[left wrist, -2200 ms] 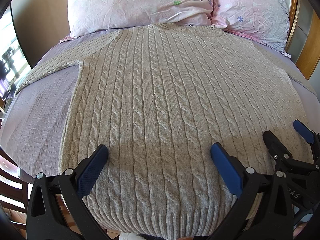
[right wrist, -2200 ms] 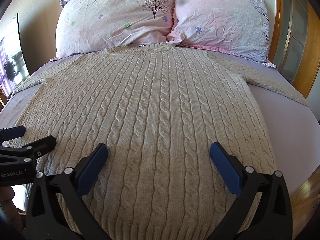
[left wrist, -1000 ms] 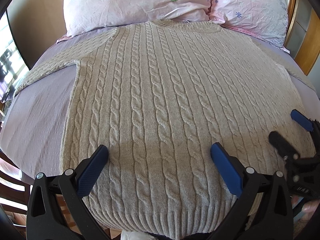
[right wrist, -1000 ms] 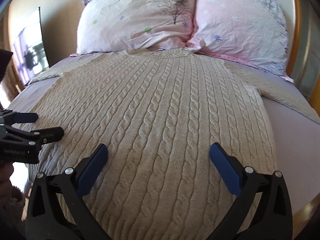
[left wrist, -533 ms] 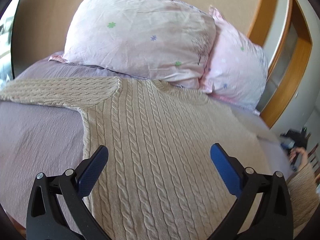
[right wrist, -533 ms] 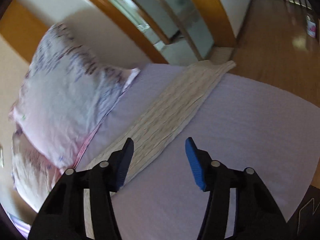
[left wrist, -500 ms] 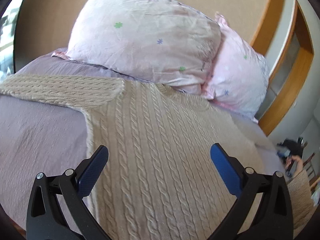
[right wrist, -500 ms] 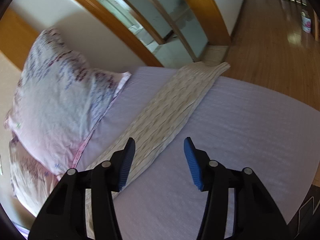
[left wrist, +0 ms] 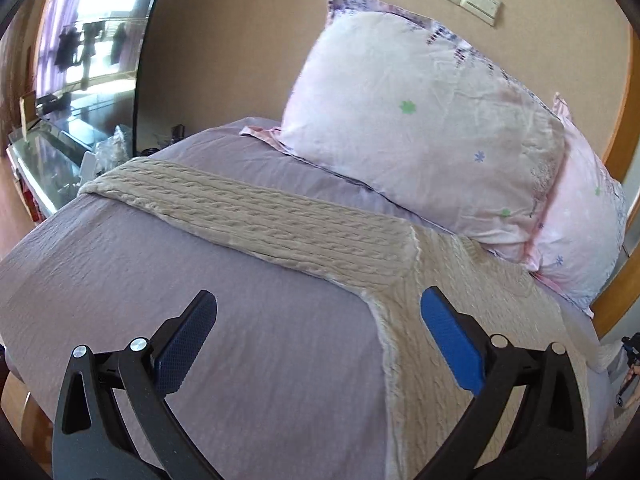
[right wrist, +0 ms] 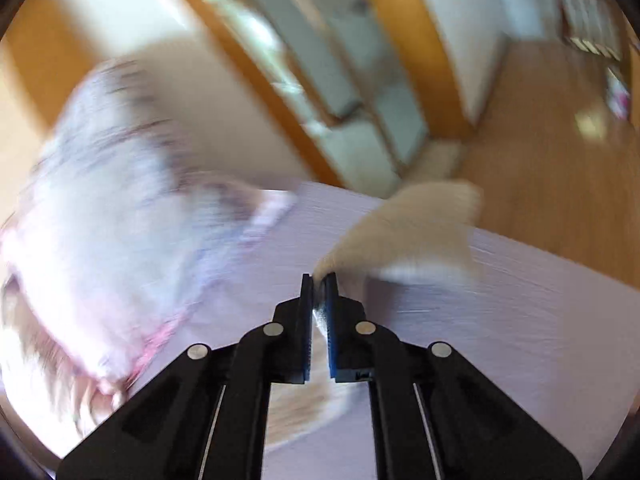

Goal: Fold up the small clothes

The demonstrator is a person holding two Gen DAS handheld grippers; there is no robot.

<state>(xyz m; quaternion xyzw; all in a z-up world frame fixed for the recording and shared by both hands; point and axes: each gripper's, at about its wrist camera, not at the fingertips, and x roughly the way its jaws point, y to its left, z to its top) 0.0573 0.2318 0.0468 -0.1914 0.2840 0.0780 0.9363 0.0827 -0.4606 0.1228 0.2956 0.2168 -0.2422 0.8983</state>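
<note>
A beige cable-knit sweater (left wrist: 460, 320) lies flat on the bed, its left sleeve (left wrist: 248, 208) stretched toward the bed's left edge. My left gripper (left wrist: 316, 340) is open and empty, hovering over the sheet just left of the sweater's armpit. In the blurred right wrist view, my right gripper (right wrist: 319, 280) is shut on the sweater's right sleeve (right wrist: 408, 228), which rises off the sheet beyond the fingertips.
Two pink floral pillows (left wrist: 420, 140) lean against the wall at the head of the bed. The lilac sheet (left wrist: 200, 280) covers the mattress. A glass-topped cabinet (left wrist: 48, 152) stands left of the bed. A wooden door frame (right wrist: 280, 88) and wood floor (right wrist: 560, 152) lie beyond the right edge.
My right gripper has closed on the right sleeve and lifted it; it was open over the sleeve before. My left gripper has swung left toward the left sleeve, still open.
</note>
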